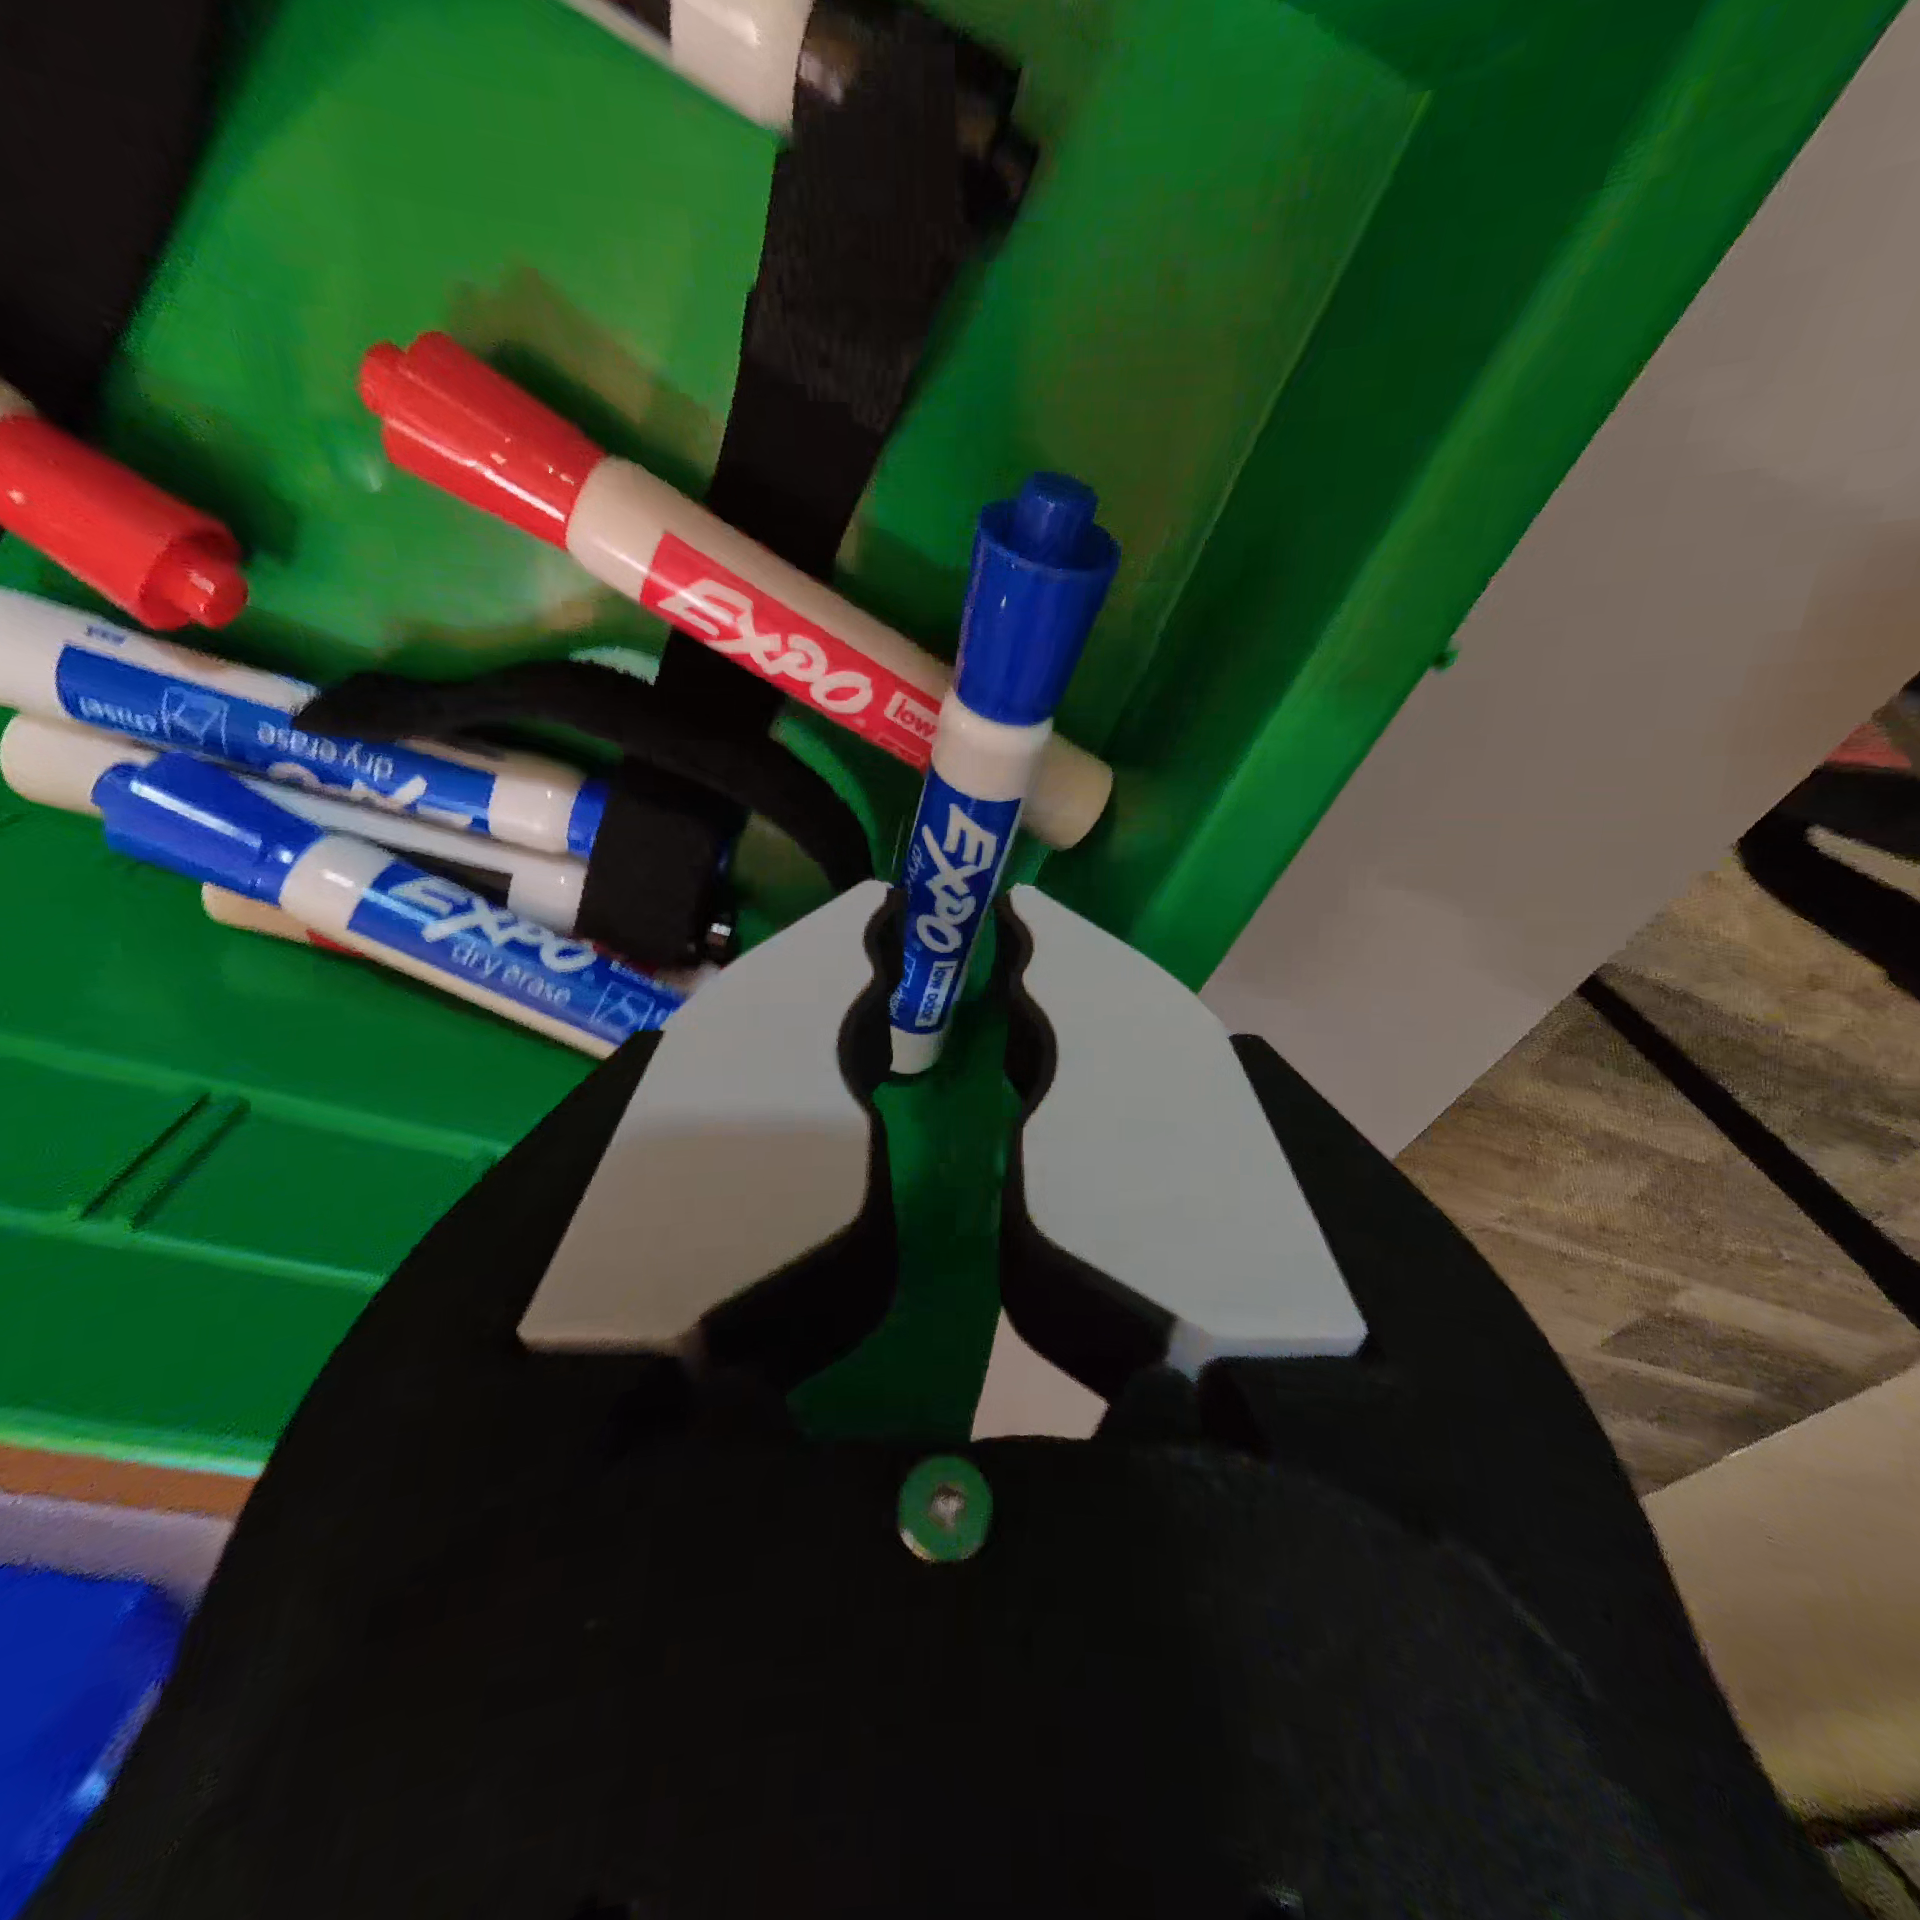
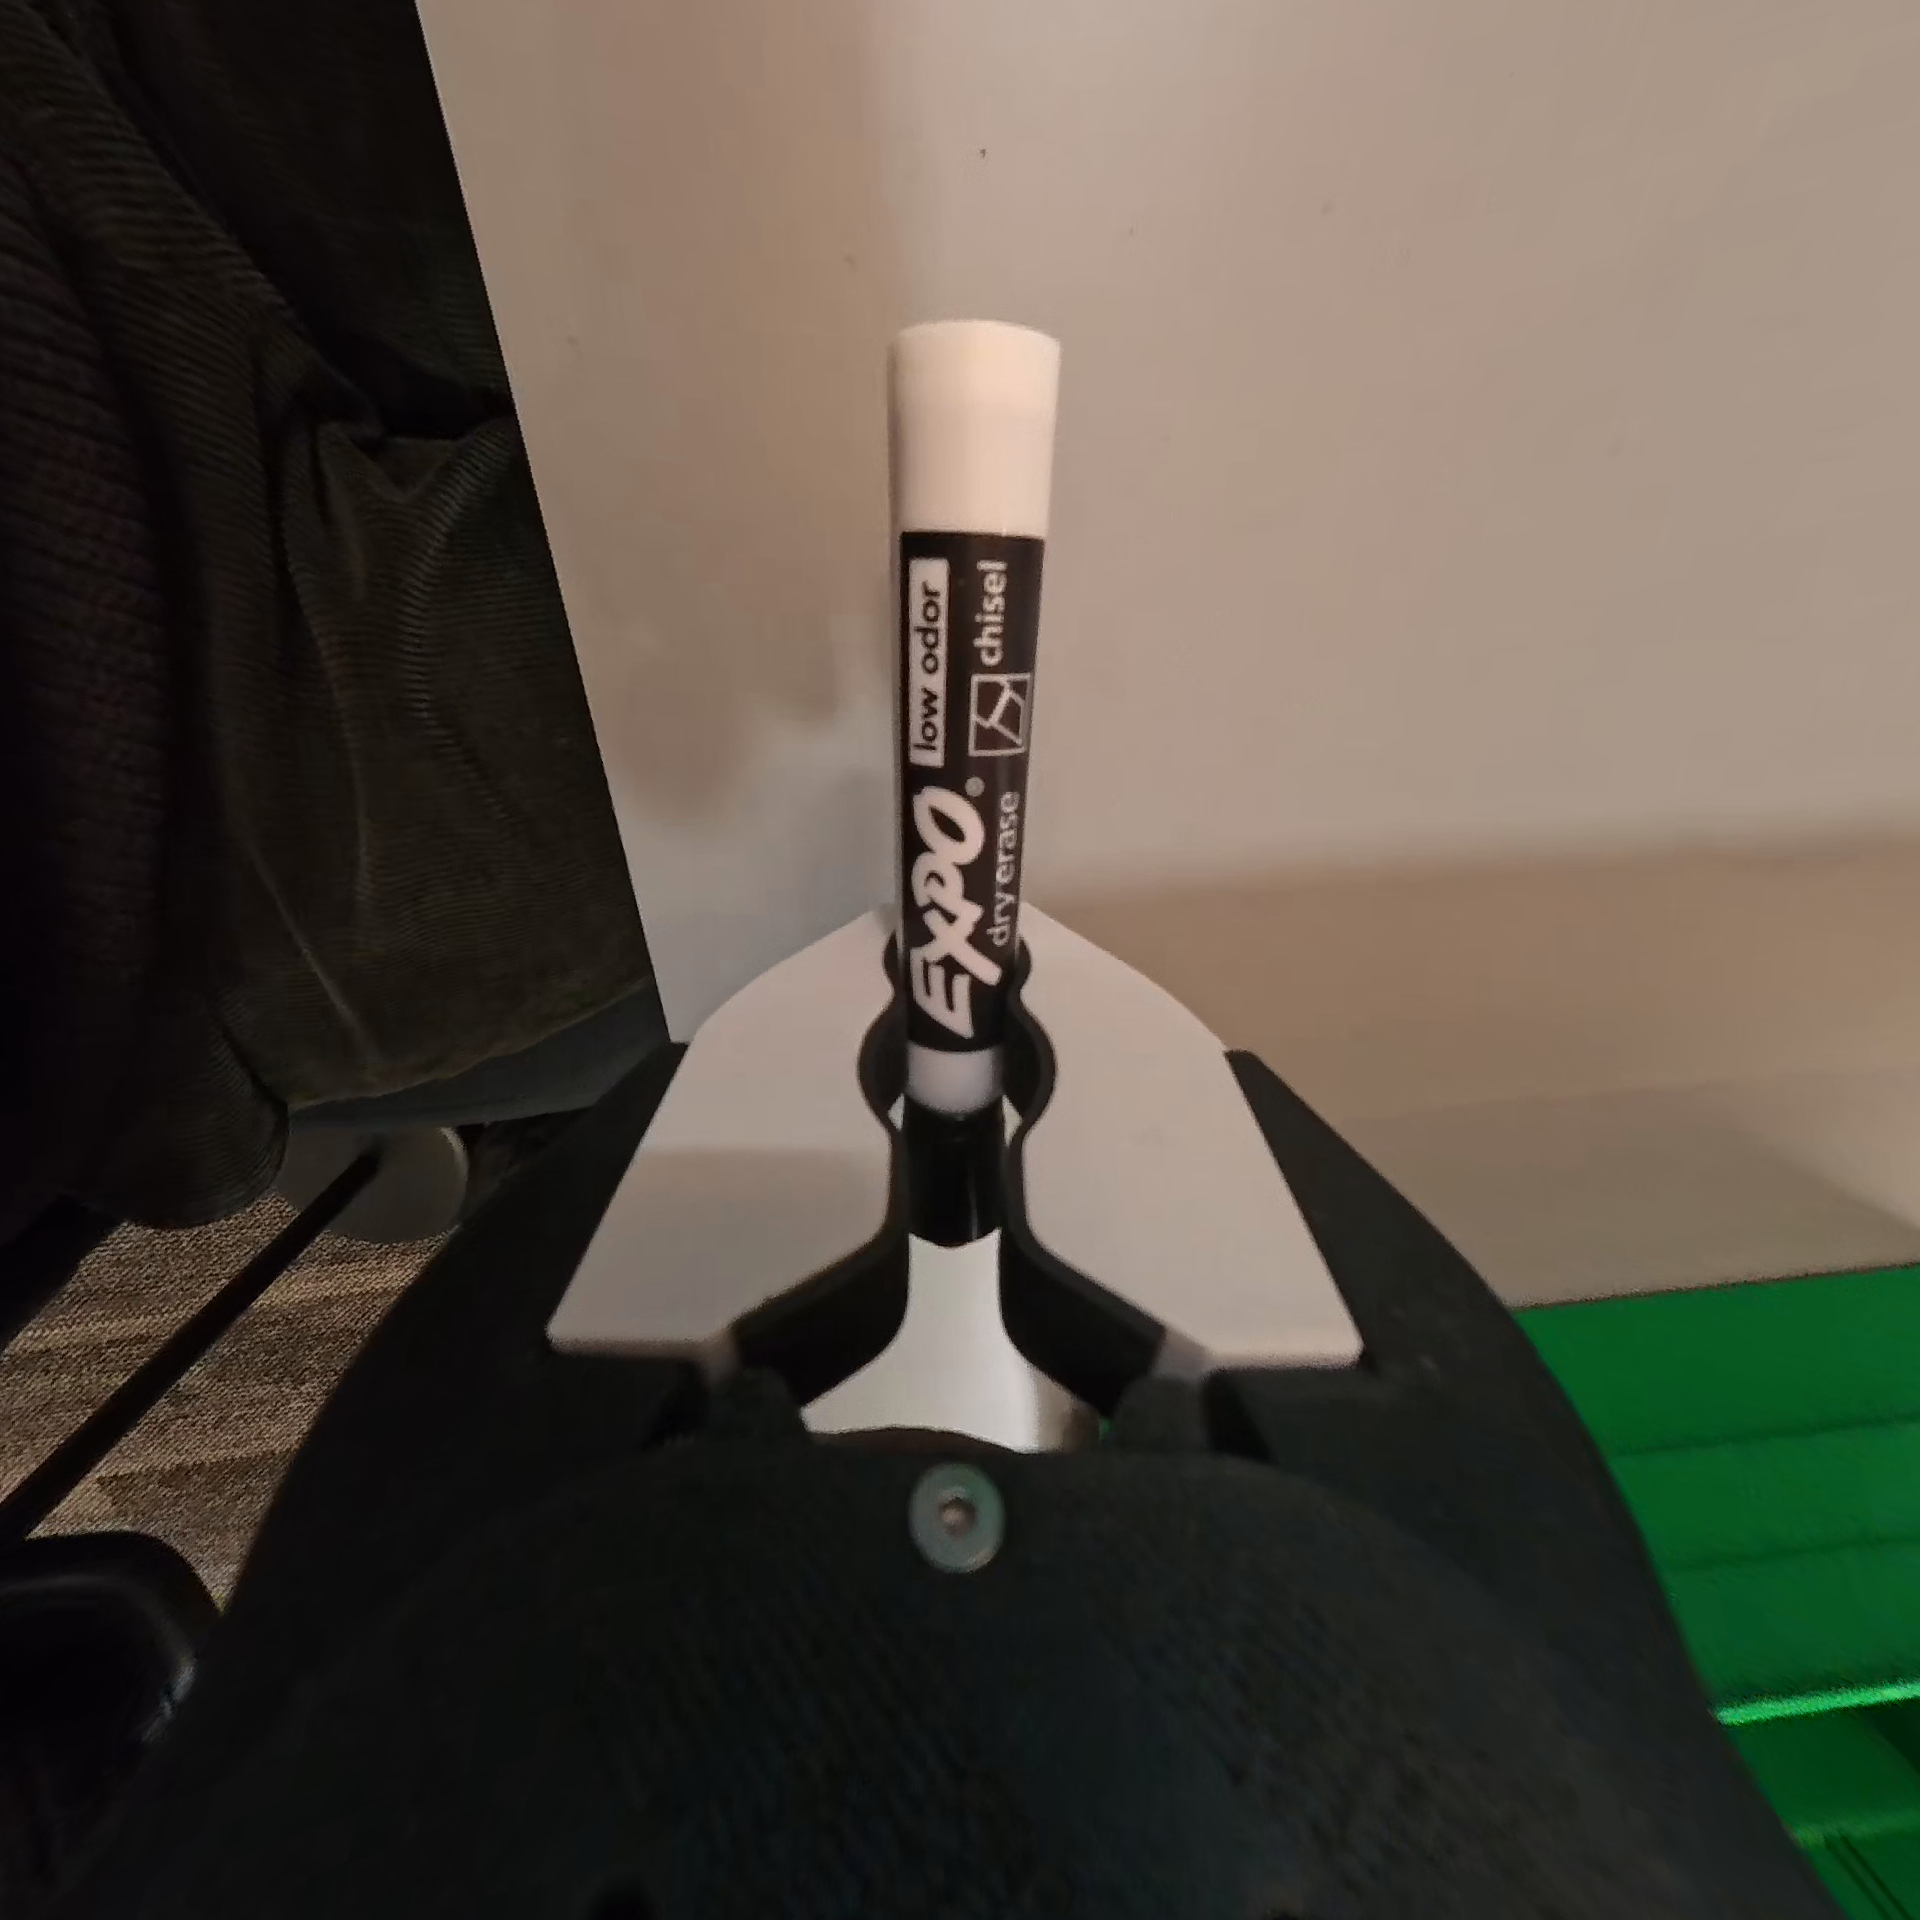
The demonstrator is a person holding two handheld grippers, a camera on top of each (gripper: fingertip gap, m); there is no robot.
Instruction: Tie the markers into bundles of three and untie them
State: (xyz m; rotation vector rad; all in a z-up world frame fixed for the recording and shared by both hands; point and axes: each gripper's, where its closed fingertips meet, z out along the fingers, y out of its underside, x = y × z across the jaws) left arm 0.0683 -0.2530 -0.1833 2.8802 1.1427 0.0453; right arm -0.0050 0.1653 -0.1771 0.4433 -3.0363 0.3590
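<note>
My left gripper (image 1: 943, 914) is shut on a blue dry-erase marker (image 1: 987, 769); the marker points forward with its blue cap away from me, over a green bin (image 1: 1195, 416). Inside the bin lie a red marker (image 1: 665, 561), another red-capped marker (image 1: 114, 530) and several blue markers (image 1: 343, 810), with a black strap (image 1: 821, 395) across them. My right gripper (image 2: 954, 961) is shut on a black dry-erase marker (image 2: 971, 727); its white end points away from me over a white table (image 2: 1455, 935), and its black cap sits between the jaws.
The bin stands on a white surface (image 1: 1558, 779) whose edge drops to a patterned floor (image 1: 1714, 1195). A blue object (image 1: 73, 1714) lies at the lower left. In the right wrist view a dark fabric chair (image 2: 260, 623) stands left and green bin parts (image 2: 1745, 1507) lie lower right. About 45 centimetres separates my left fingertips from my right.
</note>
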